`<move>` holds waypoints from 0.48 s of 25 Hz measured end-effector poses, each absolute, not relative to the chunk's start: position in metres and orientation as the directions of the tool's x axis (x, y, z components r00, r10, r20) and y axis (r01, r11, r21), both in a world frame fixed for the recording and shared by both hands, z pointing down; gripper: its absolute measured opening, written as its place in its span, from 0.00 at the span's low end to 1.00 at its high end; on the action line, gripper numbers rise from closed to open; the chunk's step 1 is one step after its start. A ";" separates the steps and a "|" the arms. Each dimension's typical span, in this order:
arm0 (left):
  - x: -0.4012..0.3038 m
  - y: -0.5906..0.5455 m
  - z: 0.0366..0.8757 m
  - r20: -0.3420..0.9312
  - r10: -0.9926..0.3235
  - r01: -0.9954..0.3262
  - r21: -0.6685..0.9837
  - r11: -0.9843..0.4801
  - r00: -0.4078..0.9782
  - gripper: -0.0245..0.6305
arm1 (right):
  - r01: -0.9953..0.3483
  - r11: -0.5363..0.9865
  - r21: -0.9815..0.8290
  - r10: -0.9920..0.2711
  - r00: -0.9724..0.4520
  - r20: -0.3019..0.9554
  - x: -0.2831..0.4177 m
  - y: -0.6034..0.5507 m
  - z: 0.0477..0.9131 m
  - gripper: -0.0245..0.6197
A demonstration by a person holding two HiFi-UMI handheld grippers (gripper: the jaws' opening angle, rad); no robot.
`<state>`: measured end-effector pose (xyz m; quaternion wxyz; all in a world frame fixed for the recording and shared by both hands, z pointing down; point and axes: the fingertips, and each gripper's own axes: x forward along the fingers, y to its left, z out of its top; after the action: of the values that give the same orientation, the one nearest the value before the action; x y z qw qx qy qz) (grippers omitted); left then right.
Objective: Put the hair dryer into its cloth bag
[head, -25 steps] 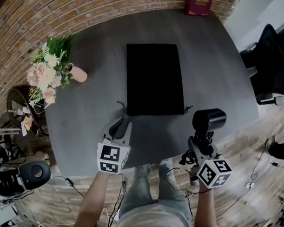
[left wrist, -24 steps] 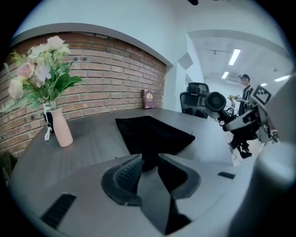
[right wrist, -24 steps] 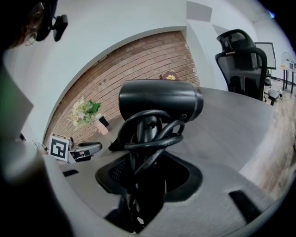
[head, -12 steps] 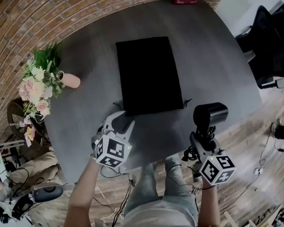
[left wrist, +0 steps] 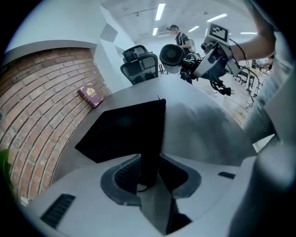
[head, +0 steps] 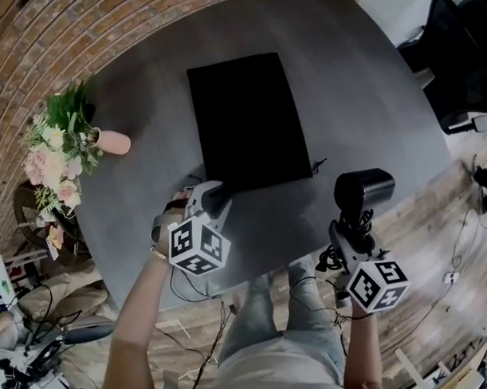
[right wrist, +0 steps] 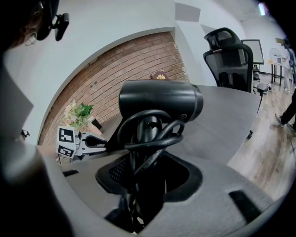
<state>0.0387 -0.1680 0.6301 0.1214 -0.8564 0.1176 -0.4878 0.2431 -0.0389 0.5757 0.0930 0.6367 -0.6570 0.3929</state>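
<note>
Our left claw (head: pixel 211 198) is closing, with the near edge of the bag (head: pixel 244 118) between its jaws. The bag's length runs away across the tabletop (head: pixel 358 98). Our right claw (head: pixel 350 231) clamps the hair dryer (head: pixel 363 187) by its handle, off the bag's near right corner.

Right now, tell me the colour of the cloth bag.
The cloth bag is plain black, clearest in the head view.
</note>
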 end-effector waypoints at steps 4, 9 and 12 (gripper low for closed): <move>0.043 -0.166 0.636 0.823 -0.300 -0.055 -0.313 -0.948 0.483 0.18 | -0.908 -0.131 -0.397 -0.763 -0.164 0.625 0.245 -0.036 0.577 0.30; 0.044 -0.168 0.637 0.827 -0.291 -0.075 -0.292 -0.954 0.481 0.14 | -0.908 -0.132 -0.399 -0.763 -0.164 0.625 0.248 -0.034 0.577 0.30; 0.043 -0.169 0.638 0.831 -0.285 -0.084 -0.280 -0.956 0.477 0.13 | -0.908 -0.128 -0.398 -0.762 -0.167 0.625 0.249 -0.035 0.576 0.30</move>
<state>0.0428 -0.1694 0.6377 0.1007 -0.8534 0.1082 -0.4998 0.2491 -0.0346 0.5765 0.0924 0.6386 -0.6540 0.3949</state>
